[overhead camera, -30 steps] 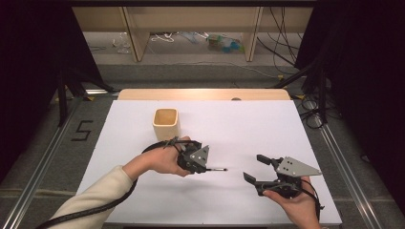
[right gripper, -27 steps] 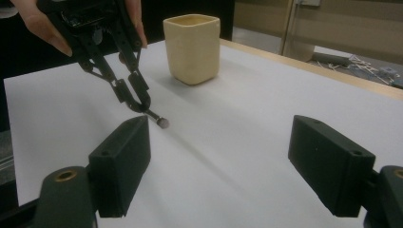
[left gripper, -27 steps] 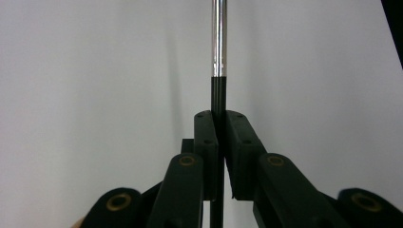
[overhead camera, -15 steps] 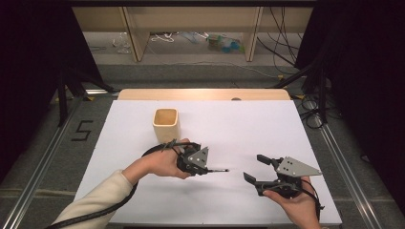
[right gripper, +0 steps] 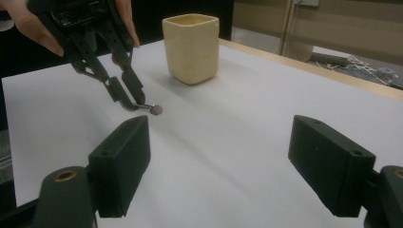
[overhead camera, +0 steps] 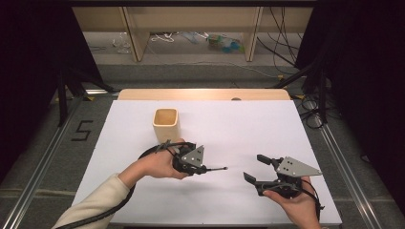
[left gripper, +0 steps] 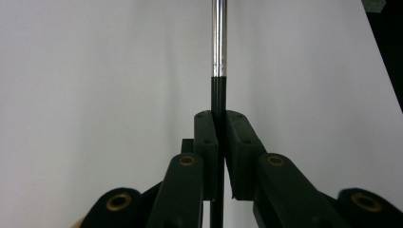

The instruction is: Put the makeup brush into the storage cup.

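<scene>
Above the white worktop (overhead camera: 239, 129), the left tool (overhead camera: 205, 169) clamps a thin rod (left gripper: 218, 42) (black shaft, chrome end), which points toward 3 o'clock at the right tool (overhead camera: 260, 169), whose jaws stand wide apart and empty. A cream cup (overhead camera: 165, 124) stands at 11 o'clock of the rod.

I see the rod (left gripper: 219, 42) run past the top edge in the left gripper view; beyond the cup (overhead camera: 165, 124), shelf clutter blurs; I cannot identify it.
</scene>
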A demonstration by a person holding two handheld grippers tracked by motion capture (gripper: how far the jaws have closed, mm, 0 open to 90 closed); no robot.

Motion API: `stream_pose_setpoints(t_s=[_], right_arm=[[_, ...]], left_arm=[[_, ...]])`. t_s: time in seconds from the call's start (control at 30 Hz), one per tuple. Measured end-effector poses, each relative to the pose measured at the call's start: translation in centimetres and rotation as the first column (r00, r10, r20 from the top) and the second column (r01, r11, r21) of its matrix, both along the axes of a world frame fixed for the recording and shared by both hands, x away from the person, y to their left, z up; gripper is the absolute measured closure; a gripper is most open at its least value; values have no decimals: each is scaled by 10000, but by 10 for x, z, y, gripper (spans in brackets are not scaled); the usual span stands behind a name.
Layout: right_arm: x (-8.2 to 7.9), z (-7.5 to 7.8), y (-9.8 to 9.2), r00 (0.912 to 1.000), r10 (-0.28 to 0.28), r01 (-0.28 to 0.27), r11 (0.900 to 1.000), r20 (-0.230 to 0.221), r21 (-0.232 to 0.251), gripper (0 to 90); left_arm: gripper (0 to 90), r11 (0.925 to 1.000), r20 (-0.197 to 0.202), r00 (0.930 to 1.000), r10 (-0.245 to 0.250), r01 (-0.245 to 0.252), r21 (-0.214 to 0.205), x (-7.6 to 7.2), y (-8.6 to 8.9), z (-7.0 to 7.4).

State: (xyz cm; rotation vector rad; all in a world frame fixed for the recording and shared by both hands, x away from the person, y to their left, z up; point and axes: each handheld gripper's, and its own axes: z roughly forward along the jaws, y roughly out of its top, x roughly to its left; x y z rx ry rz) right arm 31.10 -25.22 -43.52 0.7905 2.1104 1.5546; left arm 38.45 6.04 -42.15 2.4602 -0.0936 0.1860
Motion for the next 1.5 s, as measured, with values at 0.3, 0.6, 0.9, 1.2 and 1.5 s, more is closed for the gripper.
stream_pose_setpoints(t_s=[0.3, 0.6, 0.9, 1.2, 1.5], right_arm=[[0, 0, 0, 10000, -19, 19, 10000, -32, 5, 230], [0, 0, 0, 10000, -3, 3, 10000, -4, -7, 230], [0, 0, 0, 10000, -16, 16, 10000, -6, -1, 230], [-1, 1, -1, 9999, -75, 73, 9998, -95, -168, 230], [-1, 1, -1, 10000, -49, 49, 10000, -59, -84, 230]], left_arm=[[838, 9999, 89, 10000, -45, 46, -115, -1, 3, 1], [838, 9996, 45, 10000, -34, 35, -272, -2, 5, 1], [838, 9983, 68, 9999, 73, -69, -584, -4, 6, 2], [838, 9961, 42, 9998, 205, -201, -855, -5, 8, 2], [838, 9911, -146, 9992, 374, -390, -1269, -4, 11, 3]])
